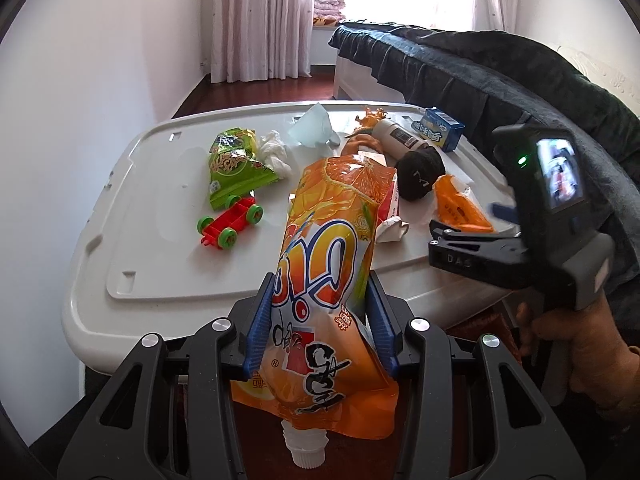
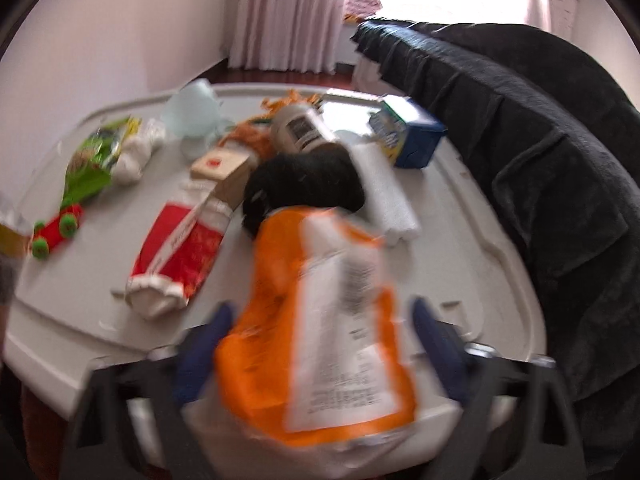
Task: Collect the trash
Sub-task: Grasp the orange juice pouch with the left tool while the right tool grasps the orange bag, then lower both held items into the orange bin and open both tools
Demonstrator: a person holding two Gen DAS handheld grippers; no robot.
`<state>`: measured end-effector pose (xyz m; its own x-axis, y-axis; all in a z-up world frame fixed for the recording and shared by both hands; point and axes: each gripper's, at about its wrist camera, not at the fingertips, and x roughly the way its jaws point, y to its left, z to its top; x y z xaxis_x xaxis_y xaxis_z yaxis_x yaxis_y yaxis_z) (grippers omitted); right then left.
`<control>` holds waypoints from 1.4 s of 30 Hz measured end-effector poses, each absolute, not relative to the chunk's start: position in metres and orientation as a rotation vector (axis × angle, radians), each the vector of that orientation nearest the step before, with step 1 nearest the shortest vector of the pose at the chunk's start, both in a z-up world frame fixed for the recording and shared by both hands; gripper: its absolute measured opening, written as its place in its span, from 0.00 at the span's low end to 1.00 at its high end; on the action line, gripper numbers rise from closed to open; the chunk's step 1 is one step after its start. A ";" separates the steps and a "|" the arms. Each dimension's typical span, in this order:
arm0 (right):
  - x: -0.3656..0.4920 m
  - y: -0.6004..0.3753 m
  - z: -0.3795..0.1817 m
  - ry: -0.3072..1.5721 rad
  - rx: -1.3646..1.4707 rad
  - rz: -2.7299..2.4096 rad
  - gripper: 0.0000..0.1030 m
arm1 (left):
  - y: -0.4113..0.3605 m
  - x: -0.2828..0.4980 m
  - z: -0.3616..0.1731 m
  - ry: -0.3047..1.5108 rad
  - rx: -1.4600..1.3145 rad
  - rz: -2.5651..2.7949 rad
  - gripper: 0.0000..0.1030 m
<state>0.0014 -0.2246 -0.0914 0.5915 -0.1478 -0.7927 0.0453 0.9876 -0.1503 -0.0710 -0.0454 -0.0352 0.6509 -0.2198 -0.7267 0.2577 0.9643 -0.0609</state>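
Left gripper [image 1: 320, 320] clamps juice pouch [image 1: 324, 276], cap down, lifted off white lid [image 1: 160, 280] for carrying away. Right gripper [image 2: 320, 344] pinches orange wrapper [image 2: 320, 340] above lid edge; view blurred. Green bag [image 1: 234, 166], tissue [image 1: 274, 152], red wrapper [image 2: 176, 256] await pickup.

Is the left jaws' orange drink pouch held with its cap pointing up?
No. In the left wrist view the orange drink pouch hangs between the jaws with its white cap at the bottom.
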 end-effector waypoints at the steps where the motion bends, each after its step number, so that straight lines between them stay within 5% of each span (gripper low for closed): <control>1: 0.000 -0.224 -0.091 0.923 -0.117 -0.106 0.56 | -0.045 -0.072 -0.035 0.818 0.048 -0.272 0.42; 3: -0.002 -0.224 -0.089 0.901 -0.135 -0.105 0.40 | -0.045 -0.072 -0.036 0.822 0.045 -0.276 0.42; 6: -0.005 -0.229 -0.083 0.890 -0.109 -0.084 0.30 | -0.044 -0.071 -0.038 0.832 0.041 -0.277 0.42; 20: -0.080 -0.215 -0.016 0.783 -0.043 0.118 0.29 | -0.041 -0.125 -0.033 0.853 0.038 -0.303 0.42; 28: -0.161 -0.205 -0.074 1.062 0.046 0.196 0.31 | -0.026 -0.167 -0.065 1.018 0.028 -0.306 0.43; 31: -0.180 -0.197 -0.095 1.117 -0.016 0.184 0.38 | -0.025 -0.176 -0.077 1.071 0.029 -0.306 0.44; 33: -0.185 -0.196 -0.103 1.142 -0.024 0.172 0.70 | -0.025 -0.179 -0.080 1.096 0.027 -0.301 0.54; 35: -0.188 -0.200 -0.102 1.128 -0.013 0.143 0.85 | -0.021 -0.181 -0.079 1.097 0.028 -0.254 0.80; 42: -0.182 -0.210 -0.072 0.984 -0.029 0.071 0.95 | -0.005 -0.175 -0.052 0.964 0.013 -0.210 0.85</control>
<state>-0.1815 -0.2101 -0.0723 0.5513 0.0467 -0.8330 -0.0726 0.9973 0.0079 -0.1753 -0.0051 -0.0520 0.5514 -0.1717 -0.8164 0.1835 0.9796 -0.0821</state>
